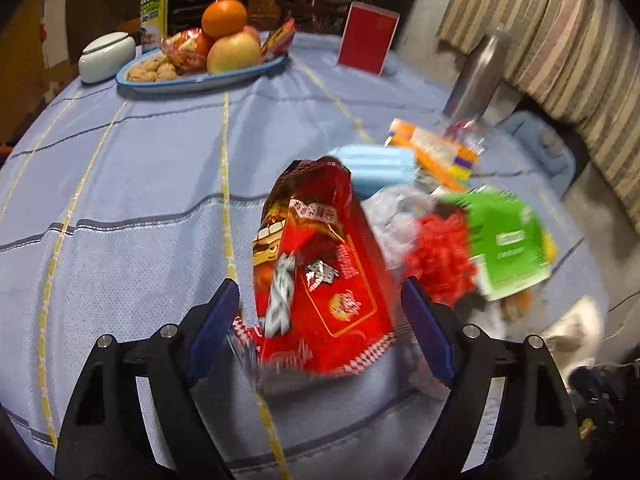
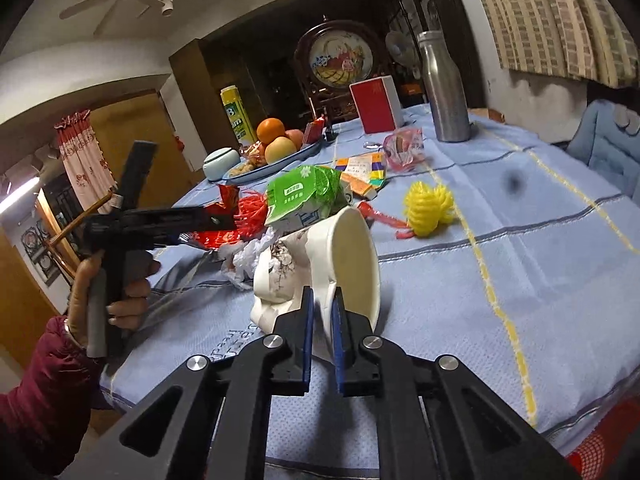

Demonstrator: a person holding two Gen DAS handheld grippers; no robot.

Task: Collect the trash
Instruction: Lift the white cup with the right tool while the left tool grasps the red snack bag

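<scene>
A red snack bag (image 1: 320, 272) lies on the blue tablecloth between the fingers of my left gripper (image 1: 320, 312), which is open around it. Behind it lie a blue face mask (image 1: 380, 166), red foam net (image 1: 440, 264), green tissue pack (image 1: 504, 236) and orange wrapper (image 1: 436, 148). My right gripper (image 2: 322, 316) is shut on the rim of a white paper bowl (image 2: 352, 256), held tilted on its side. Beyond the bowl are crumpled white tissue (image 2: 248, 260), the green pack (image 2: 304, 192), red net (image 2: 250, 212) and a yellow foam net (image 2: 428, 206). The left gripper (image 2: 216, 220) shows at left.
A fruit plate (image 1: 200, 80) with orange, apples and walnuts, a white lidded jar (image 1: 106, 56), a red box (image 1: 368, 38) and a steel bottle (image 1: 480, 76) stand at the table's far side. A pink wrapper (image 2: 404, 148) lies near the bottle (image 2: 444, 92). A blue-cushioned chair (image 2: 604, 140) is at right.
</scene>
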